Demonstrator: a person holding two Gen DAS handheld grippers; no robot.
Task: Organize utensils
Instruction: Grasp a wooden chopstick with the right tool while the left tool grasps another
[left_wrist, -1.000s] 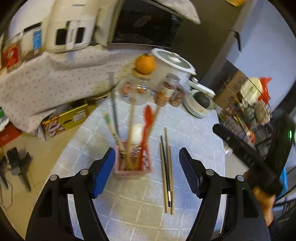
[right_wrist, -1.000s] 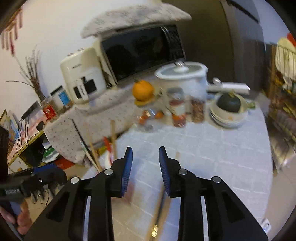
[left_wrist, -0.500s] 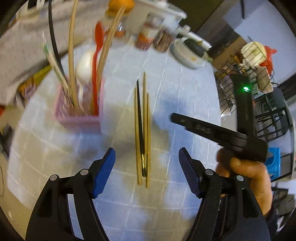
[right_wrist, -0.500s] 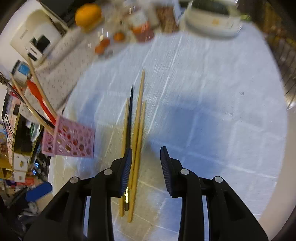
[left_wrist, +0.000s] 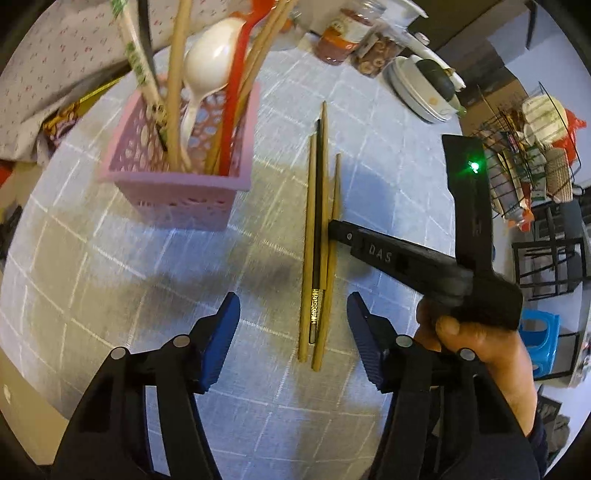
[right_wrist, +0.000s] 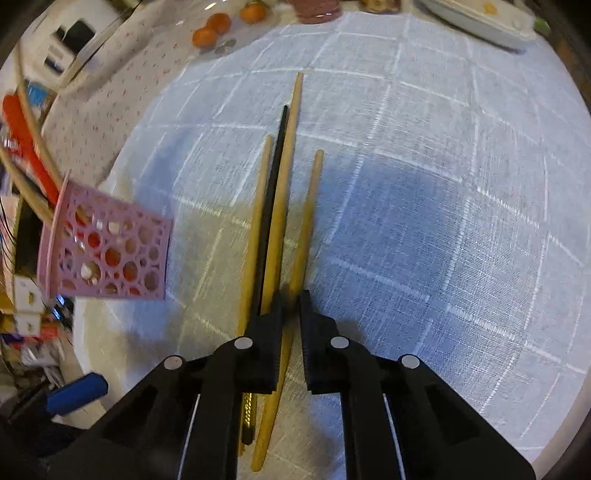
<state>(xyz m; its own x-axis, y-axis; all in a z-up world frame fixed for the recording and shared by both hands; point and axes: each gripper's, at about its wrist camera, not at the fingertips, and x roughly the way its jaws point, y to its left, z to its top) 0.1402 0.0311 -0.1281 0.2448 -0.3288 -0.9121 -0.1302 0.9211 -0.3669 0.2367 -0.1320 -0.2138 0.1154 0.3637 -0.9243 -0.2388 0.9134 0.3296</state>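
Nearest in the left wrist view, the left gripper (left_wrist: 293, 325) hangs above the counter (left_wrist: 110, 280) with its blue-padded fingers (left_wrist: 221, 332) spread wide and nothing between them. Just ahead of it lies a bundle of chopsticks (left_wrist: 319, 236): three wooden ones and one black chopstick (left_wrist: 318, 206), side by side and pointing away from the camera, their near ends lying between the spread fingers in this view.

In the right wrist view, the right gripper (right_wrist: 291, 314) is down low over the same chopsticks (right_wrist: 280, 206). Its fingers (right_wrist: 316, 332) stand close together with a narrow gap, straddling the rightmost wooden chopstick (right_wrist: 306, 221); I cannot tell whether the pads actually press on it. From the left wrist view that gripper (left_wrist: 332, 227) comes in from the right, its tip at the middle of the bundle, held by the person's hand (left_wrist: 480, 350).

Further left stands a pink perforated basket (left_wrist: 177, 188) holding upright utensils: a white spoon (left_wrist: 210, 62), a red utensil (left_wrist: 236, 88) and several wooden sticks. At the far edge of the counter sit jars (left_wrist: 343, 37) and stacked white dishes (left_wrist: 421, 92).
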